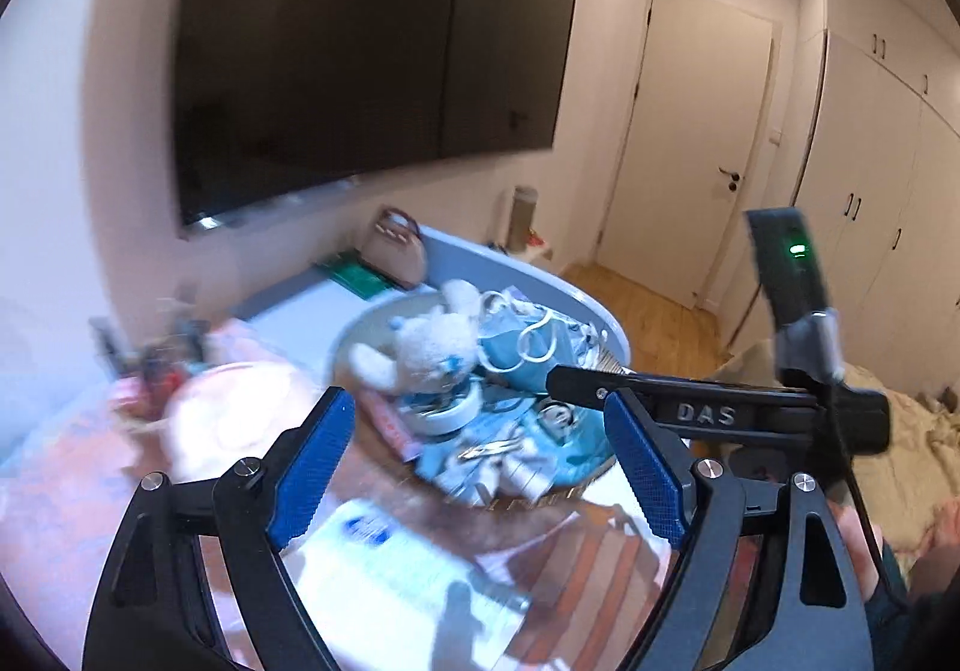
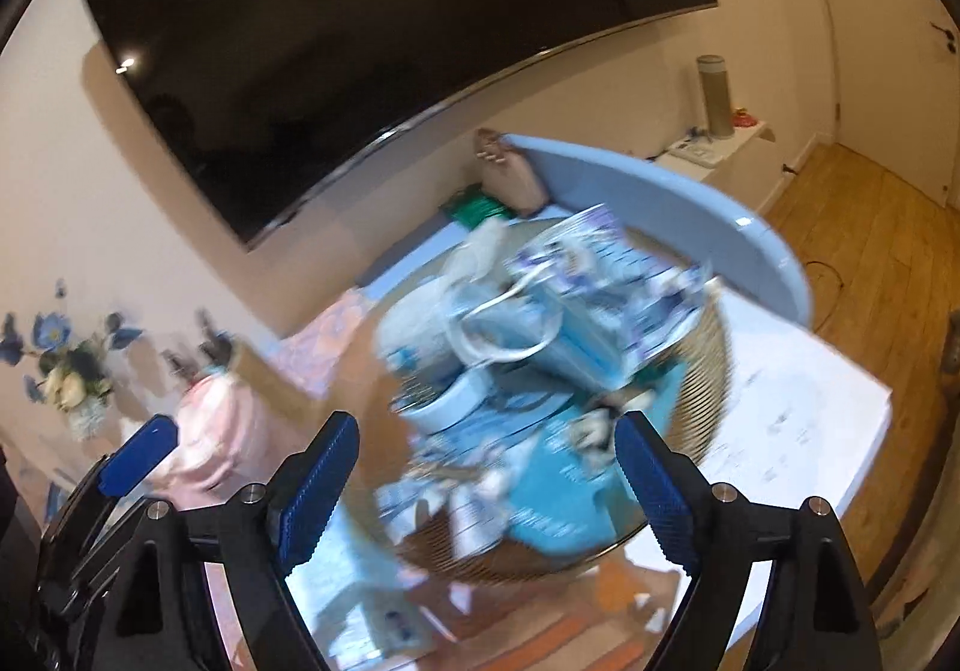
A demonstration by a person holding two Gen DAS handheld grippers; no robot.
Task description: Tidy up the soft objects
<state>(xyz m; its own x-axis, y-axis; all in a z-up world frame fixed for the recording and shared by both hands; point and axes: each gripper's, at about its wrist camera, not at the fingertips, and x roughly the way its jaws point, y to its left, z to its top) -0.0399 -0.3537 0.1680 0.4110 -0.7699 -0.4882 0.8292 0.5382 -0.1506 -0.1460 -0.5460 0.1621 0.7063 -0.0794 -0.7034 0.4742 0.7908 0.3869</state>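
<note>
A round woven basket (image 1: 591, 470) on the table holds a white plush toy (image 1: 432, 350), pale blue face masks (image 1: 516, 353) with white loops, a small round tin and blue packets. My left gripper (image 1: 480, 467) hovers just in front of the basket, open, with nothing between its blue pads. The black frame of the right gripper (image 1: 720, 413) crosses the basket's right side. In the right wrist view the basket (image 2: 714, 389) is blurred; my right gripper (image 2: 486, 491) is open over its near rim and holds nothing. A pink soft bundle (image 2: 210, 449) lies to the left, beside the left gripper's finger (image 2: 138, 455).
A large dark TV (image 1: 360, 53) hangs on the wall behind. A beige handbag (image 1: 399, 251), a green book and a blue round board (image 2: 690, 203) stand behind the basket. White papers (image 2: 798, 419) lie at right, blue flowers (image 2: 60, 359) at left. A door (image 1: 690, 143) and wardrobes stand at right.
</note>
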